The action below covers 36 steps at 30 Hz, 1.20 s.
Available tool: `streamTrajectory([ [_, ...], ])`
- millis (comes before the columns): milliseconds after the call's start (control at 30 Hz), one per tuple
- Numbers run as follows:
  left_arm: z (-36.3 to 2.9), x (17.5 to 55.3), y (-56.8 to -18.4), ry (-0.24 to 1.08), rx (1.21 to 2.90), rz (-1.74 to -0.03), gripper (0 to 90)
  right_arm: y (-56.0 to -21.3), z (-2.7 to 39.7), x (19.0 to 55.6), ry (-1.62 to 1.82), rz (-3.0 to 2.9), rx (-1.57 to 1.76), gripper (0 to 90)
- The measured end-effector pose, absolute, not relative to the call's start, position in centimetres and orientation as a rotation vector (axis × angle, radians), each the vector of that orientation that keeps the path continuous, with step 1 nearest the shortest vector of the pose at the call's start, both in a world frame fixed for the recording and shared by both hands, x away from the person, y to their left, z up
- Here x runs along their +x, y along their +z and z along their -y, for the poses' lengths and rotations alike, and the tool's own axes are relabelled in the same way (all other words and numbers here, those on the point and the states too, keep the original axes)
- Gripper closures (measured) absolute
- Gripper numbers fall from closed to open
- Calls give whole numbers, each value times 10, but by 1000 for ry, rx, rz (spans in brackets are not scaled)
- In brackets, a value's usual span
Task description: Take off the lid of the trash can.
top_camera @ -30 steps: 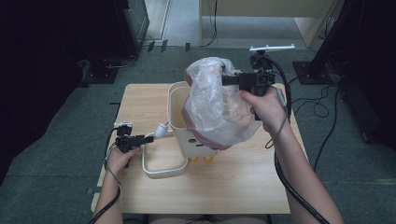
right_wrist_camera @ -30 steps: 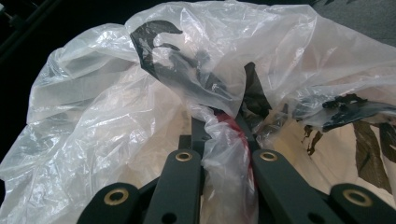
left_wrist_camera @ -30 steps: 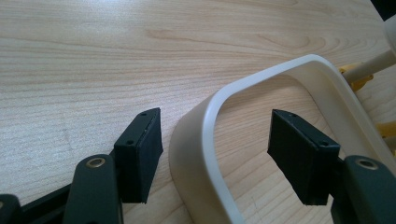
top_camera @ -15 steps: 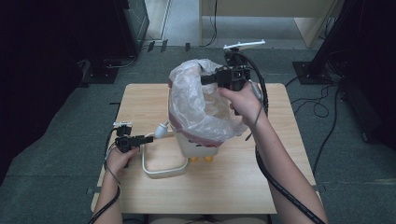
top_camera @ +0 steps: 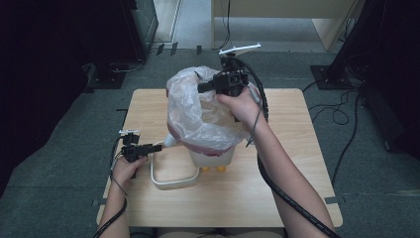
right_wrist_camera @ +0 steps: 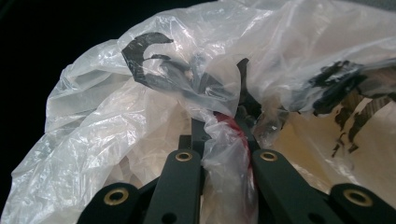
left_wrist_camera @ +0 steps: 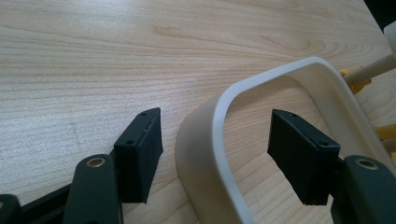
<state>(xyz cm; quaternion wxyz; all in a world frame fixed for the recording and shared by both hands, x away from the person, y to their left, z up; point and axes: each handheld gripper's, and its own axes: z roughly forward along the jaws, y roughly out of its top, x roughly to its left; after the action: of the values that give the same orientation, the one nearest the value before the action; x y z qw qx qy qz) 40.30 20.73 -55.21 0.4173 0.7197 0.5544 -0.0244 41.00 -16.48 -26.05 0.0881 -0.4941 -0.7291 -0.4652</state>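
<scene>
Right gripper is held raised over the far side of the white bin, forearm reaching in from the near right, jaws levelled toward the left. The jaws are pressed together on a bunched fold of the plastic bag; in the right gripper view the pinched film shows a red streak between them.

Left gripper rests low at the bin's left, hand near the table's left edge. Its jaws stand spread astride the wall of the cream lid ring, pads clear of it.

The bag is clear, crumpled, black-printed, ballooned above the bin and draped over its mouth.

Bare tabletop lies right of the bin and in front of it.
</scene>
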Motion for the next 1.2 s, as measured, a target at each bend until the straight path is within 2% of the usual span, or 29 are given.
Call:
streamTrajectory([
  [700, -206, 402, -553, -59, 1803, -1382, 355, -290, 143, 417, -1231, 2361, -1491, 830],
  [1200, -206, 402, -553, -57, 1802, -1373, 356, -314, 124, 429, -1140, 2328, -1536, 674],
])
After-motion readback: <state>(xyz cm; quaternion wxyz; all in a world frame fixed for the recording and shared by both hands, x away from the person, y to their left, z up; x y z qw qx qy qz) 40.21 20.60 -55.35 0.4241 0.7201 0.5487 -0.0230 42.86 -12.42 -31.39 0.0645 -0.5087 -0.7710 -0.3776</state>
